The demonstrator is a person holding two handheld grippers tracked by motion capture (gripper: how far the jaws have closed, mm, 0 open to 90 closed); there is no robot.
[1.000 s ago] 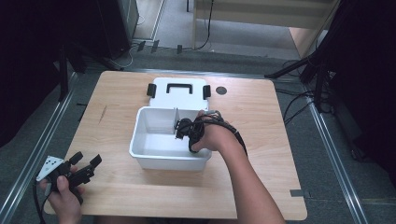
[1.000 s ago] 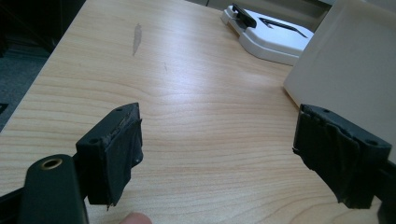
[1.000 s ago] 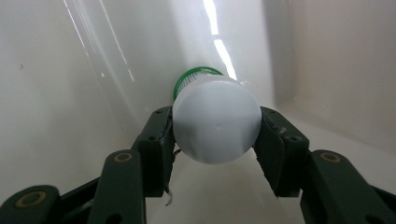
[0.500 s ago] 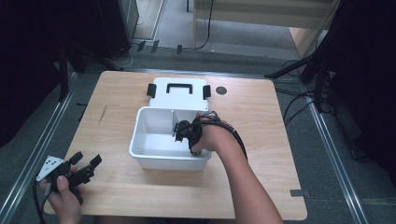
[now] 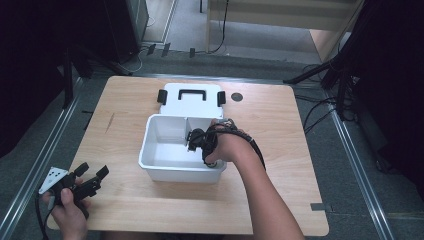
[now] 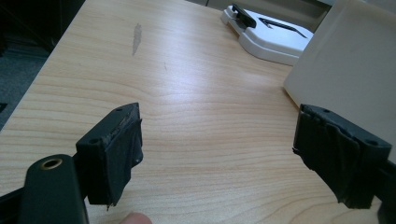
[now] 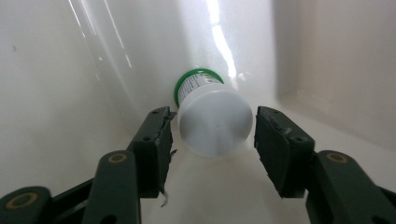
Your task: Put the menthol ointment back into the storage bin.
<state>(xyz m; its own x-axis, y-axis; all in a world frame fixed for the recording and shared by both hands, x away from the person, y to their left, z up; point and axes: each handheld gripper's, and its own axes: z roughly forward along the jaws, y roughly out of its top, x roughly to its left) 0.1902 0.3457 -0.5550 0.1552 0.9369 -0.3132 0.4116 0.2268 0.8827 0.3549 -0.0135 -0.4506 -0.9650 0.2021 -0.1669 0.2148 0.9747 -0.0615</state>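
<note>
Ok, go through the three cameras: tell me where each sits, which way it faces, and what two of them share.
High view: fixed above the person's side, facing forward and down on the table; both forearms enter from below, left claw open at the near left corner.
Left gripper view: rides the left claw, looking across bare wood towards the white bin and lid.
Right gripper view: rides the right claw inside the bin, jaws apart either side of a small white jar.
Shared: bin and lid appear in the high and left gripper views.
</note>
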